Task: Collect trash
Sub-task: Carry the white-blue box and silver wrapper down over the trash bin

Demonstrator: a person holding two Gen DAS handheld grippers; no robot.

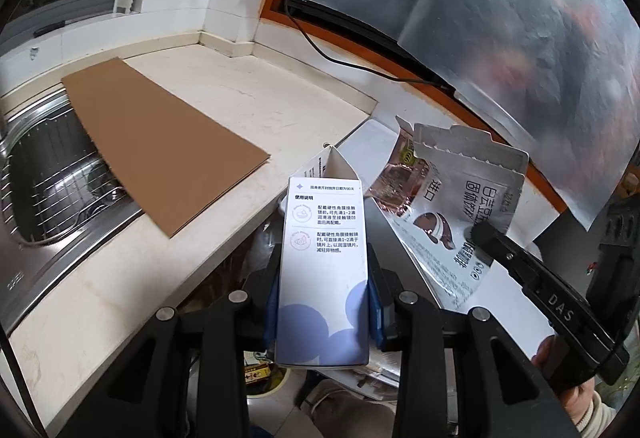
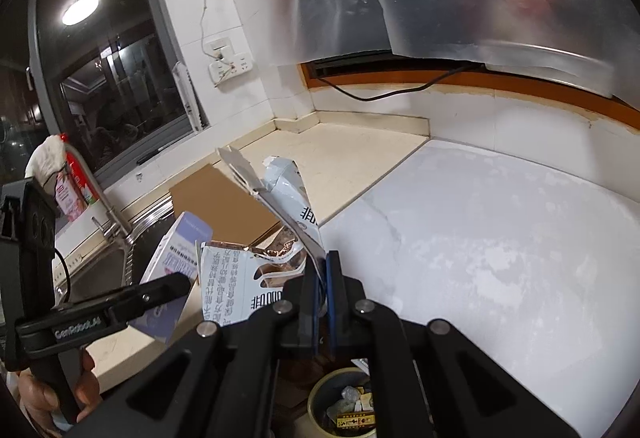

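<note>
The left tongs (image 1: 324,302) pinch a small white carton (image 1: 322,270) with printed text and pale purple circles, holding it upright past the counter (image 1: 224,94) edge — its top flap stands open. The right tongs (image 2: 322,302) are pressed together on a torn silver pouch (image 2: 288,198), which hangs in the air just beside the carton; in the left view the pouch (image 1: 460,206) shows a brown picture and large printed characters. Below the right tongs, a round bin (image 2: 344,402) holds scraps and small wrappers. On the counter lies a flat sheet of brown cardboard (image 1: 160,142), one end reaching over the steel sink (image 1: 48,174). A tap (image 2: 108,214) stands at the sink — a black cable (image 1: 320,46) runs along the wall.
</note>
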